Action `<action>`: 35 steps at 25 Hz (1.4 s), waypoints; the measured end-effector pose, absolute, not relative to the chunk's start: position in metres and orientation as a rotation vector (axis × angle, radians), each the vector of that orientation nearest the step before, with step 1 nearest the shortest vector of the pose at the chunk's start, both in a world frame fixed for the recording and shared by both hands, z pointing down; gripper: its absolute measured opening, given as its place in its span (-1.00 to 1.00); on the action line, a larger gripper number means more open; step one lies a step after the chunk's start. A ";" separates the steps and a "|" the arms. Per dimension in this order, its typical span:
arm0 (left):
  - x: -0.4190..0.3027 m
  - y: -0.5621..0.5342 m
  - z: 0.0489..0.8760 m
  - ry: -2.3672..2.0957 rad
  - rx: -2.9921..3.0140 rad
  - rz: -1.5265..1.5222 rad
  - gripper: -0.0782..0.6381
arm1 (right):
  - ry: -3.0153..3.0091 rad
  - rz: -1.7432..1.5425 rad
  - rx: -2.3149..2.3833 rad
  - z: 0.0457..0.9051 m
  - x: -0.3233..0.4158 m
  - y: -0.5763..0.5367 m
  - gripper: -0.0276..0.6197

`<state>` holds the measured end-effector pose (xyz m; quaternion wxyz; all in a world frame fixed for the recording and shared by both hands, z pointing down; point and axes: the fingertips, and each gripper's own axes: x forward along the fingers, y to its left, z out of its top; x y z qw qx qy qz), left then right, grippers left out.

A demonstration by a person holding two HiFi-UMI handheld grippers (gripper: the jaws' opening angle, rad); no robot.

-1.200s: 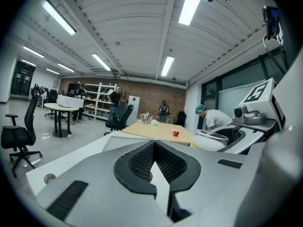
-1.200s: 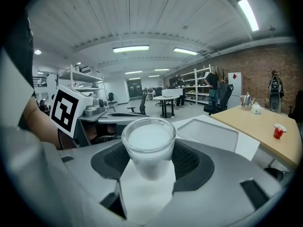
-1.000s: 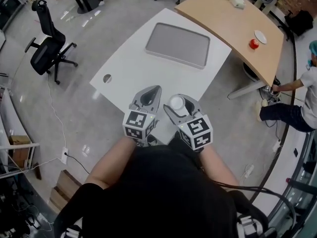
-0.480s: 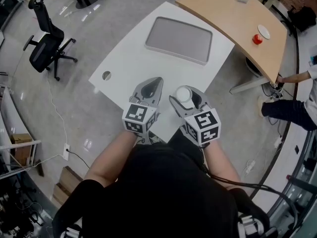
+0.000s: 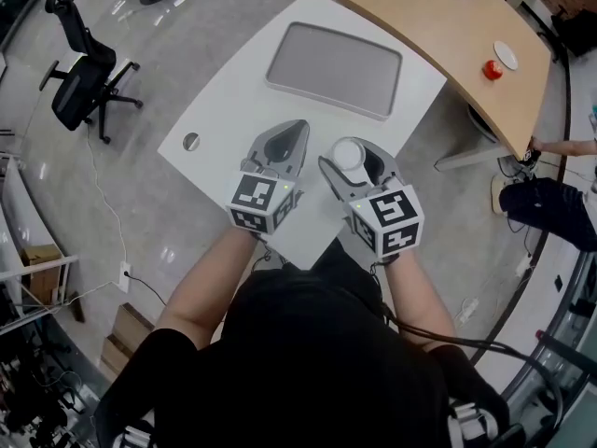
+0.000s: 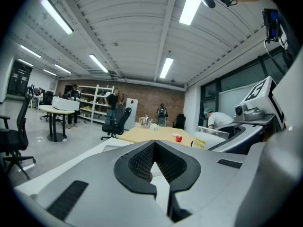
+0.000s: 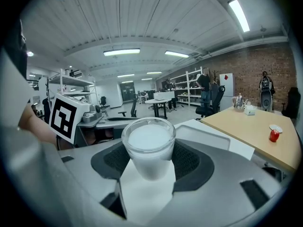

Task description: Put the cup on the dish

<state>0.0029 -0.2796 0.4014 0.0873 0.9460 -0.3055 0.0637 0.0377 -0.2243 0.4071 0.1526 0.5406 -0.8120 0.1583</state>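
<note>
A small translucent white cup [image 5: 349, 154] [image 7: 149, 145] stands upright between the jaws of my right gripper [image 5: 351, 160] [image 7: 149, 163], which is shut on it. It hangs over the near corner of the white table [image 5: 219, 110]. A flat grey rectangular dish [image 5: 334, 68] lies on the far half of that table, beyond both grippers. My left gripper [image 5: 283, 143] [image 6: 158, 167] is beside the right one, its jaws closed together with nothing in them.
A curved wooden table [image 5: 438, 35] lies at the far right, bearing a red object [image 5: 492, 70] and a small white plate [image 5: 505, 54]. A black office chair [image 5: 79, 87] stands on the floor at the left. A person [image 5: 560, 199] crouches at the right edge.
Both grippers have moved forward over the white table, closer to the grey dish. The cup has stayed in the right gripper.
</note>
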 end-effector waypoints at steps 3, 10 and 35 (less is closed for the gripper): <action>0.014 -0.294 0.408 -0.912 2.812 0.201 -0.79 | -2.335 0.448 1.558 0.409 0.048 -0.243 -0.13; 0.044 -0.333 0.427 -0.932 2.790 0.230 -0.79 | -2.312 0.457 1.590 0.423 0.081 -0.291 -0.13; 0.150 -0.491 0.533 -0.926 2.750 0.320 -0.79 | -2.173 0.530 1.745 0.532 0.203 -0.451 -0.13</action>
